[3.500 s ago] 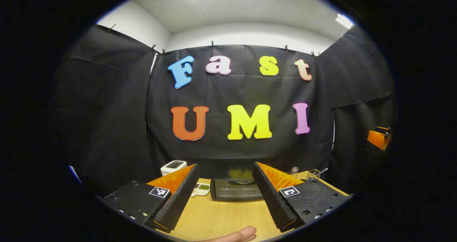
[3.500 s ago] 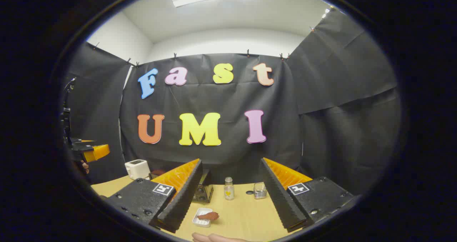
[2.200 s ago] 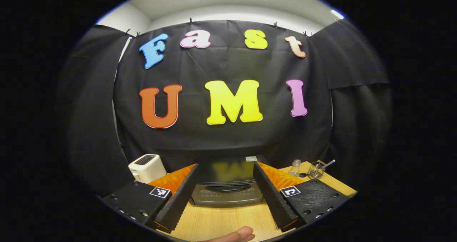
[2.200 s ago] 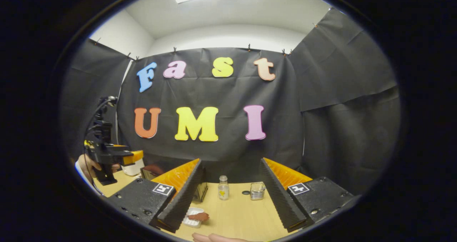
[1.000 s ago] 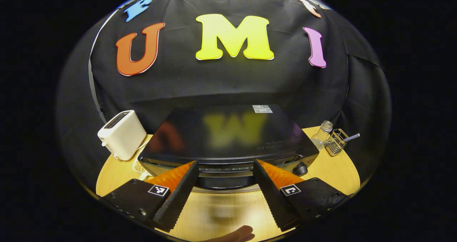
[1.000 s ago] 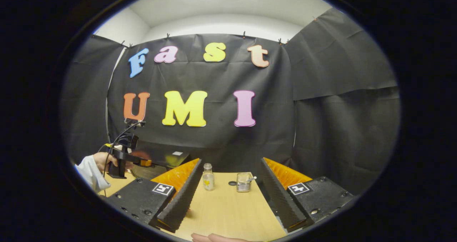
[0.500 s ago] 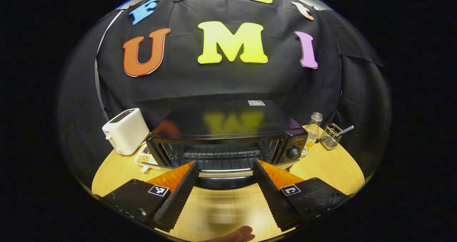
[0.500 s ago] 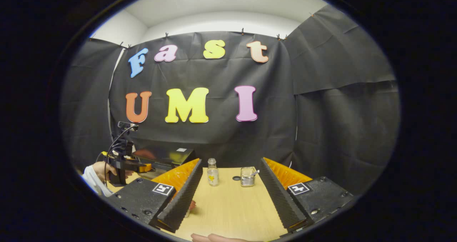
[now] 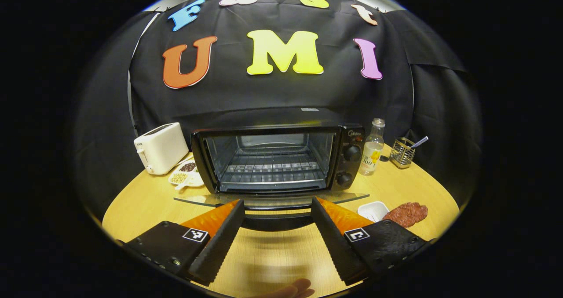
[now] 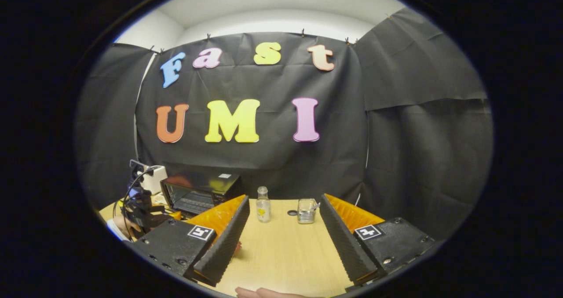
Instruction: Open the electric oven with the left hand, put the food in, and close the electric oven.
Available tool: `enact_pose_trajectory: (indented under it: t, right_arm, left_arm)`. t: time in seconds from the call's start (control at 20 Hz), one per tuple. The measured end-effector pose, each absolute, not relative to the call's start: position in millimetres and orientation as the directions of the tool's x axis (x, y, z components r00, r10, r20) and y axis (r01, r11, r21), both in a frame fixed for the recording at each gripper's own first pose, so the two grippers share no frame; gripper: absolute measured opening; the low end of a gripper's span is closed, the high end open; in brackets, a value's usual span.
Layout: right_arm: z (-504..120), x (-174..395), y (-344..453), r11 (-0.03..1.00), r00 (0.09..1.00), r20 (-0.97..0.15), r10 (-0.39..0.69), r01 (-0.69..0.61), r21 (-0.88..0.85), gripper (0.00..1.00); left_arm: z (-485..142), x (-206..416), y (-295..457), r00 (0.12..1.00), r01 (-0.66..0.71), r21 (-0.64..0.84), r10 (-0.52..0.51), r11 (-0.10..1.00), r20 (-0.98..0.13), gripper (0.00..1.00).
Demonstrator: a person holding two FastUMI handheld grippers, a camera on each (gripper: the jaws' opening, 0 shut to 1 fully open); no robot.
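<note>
Now left gripper [image 9: 276,238] spread wide with nothing between its fingers, oven [image 9: 281,155] straight ahead, glass door [image 9: 270,199] folded down, meat [image 9: 405,213] front-right, right gripper [image 10: 283,241] likewise agape over table [image 10: 286,254].

in the left gripper view we see the oven [image 9: 281,157] mid-desk [image 9: 145,203], door [image 9: 272,198] folded down before it; toaster [image 9: 160,147] and small dish [image 9: 187,175] to its left, bottle [image 9: 371,147] and wire holder [image 9: 402,154] to its right, meat [image 9: 407,213] beside a tray [image 9: 373,210] nearer us.
</note>
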State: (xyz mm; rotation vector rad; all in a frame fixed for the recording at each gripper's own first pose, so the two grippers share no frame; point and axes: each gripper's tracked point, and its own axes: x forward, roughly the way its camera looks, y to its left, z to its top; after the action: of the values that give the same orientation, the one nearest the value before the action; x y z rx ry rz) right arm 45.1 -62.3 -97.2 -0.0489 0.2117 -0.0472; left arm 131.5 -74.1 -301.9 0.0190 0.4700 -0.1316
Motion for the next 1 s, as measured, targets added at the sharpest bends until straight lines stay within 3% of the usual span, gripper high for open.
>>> enact_pose_trajectory:
  t: [0.4, 0.65, 1.0]
  right_arm:
    - [-112, 46, -57, 0.998, 0.97, -0.239, -0.049, 0.036, -0.059, 1.0]
    - [-128, 48, -44, 0.998, 0.96, -0.28, -0.009, -0.007, -0.057, 1.0]
    - [-164, 64, -27, 0.997, 0.918, -0.388, 0.077, -0.083, 0.003, 1.0]
  left_arm:
    - [-341, 107, -76, 0.858, 0.13, -0.015, -0.12, 0.991, -0.5, 0.96]
    - [-389, 90, -77, 0.791, 0.113, -0.044, -0.117, 0.993, -0.601, 0.95]
    - [-374, 89, -69, 0.824, 0.123, -0.019, -0.112, 0.992, -0.555, 0.95]
